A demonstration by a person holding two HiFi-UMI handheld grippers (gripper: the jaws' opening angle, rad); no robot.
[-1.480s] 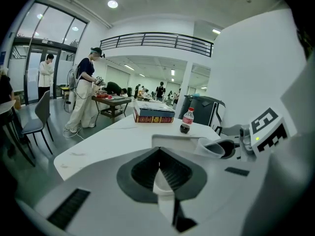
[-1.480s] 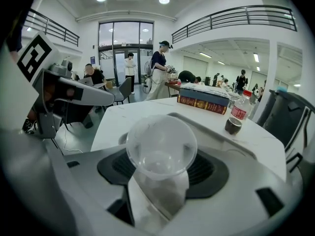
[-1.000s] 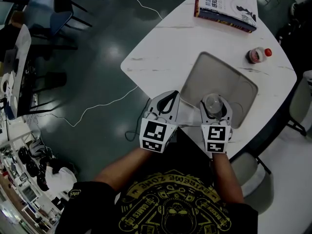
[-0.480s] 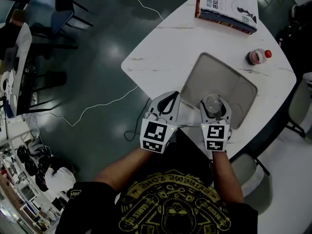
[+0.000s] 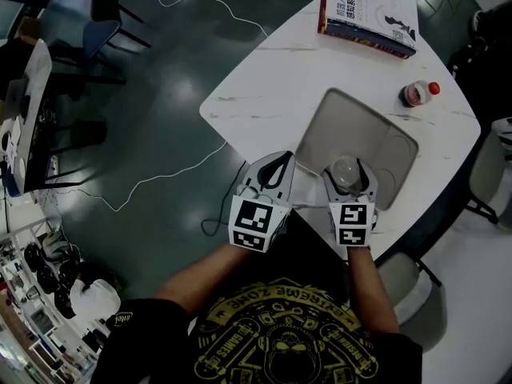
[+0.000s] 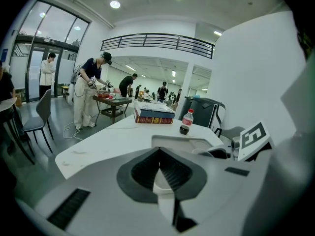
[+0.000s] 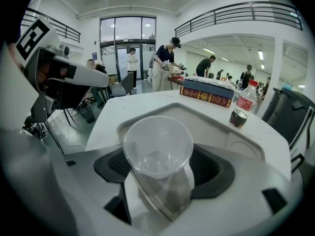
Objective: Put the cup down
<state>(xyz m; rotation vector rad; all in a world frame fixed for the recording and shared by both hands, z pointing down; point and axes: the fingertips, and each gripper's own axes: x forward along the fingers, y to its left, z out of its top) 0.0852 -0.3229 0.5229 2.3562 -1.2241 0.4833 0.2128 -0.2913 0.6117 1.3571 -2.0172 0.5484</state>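
A clear plastic cup (image 5: 347,173) stands upright at the near end of the grey tray (image 5: 364,130). My right gripper (image 5: 348,168) is around it and its jaws are opening. In the right gripper view the cup (image 7: 157,146) rises between the dark pads (image 7: 110,163), and the pads stand off its tapering sides. My left gripper (image 5: 276,163) hovers at the table's near edge, left of the tray, shut and empty. Its closed tips (image 6: 159,154) point toward the tray (image 6: 182,141).
The white marble-look table (image 5: 264,78) carries a thick book (image 5: 368,14) at its far side and a small red-capped bottle (image 5: 416,93) beyond the tray. A cable (image 5: 160,174) trails over the dark floor at left. Chairs stand at the right, and people stand in the background.
The right gripper's jaws stand slightly wider around the cup than before. Both hands stay almost where they were, and the left gripper has not moved.
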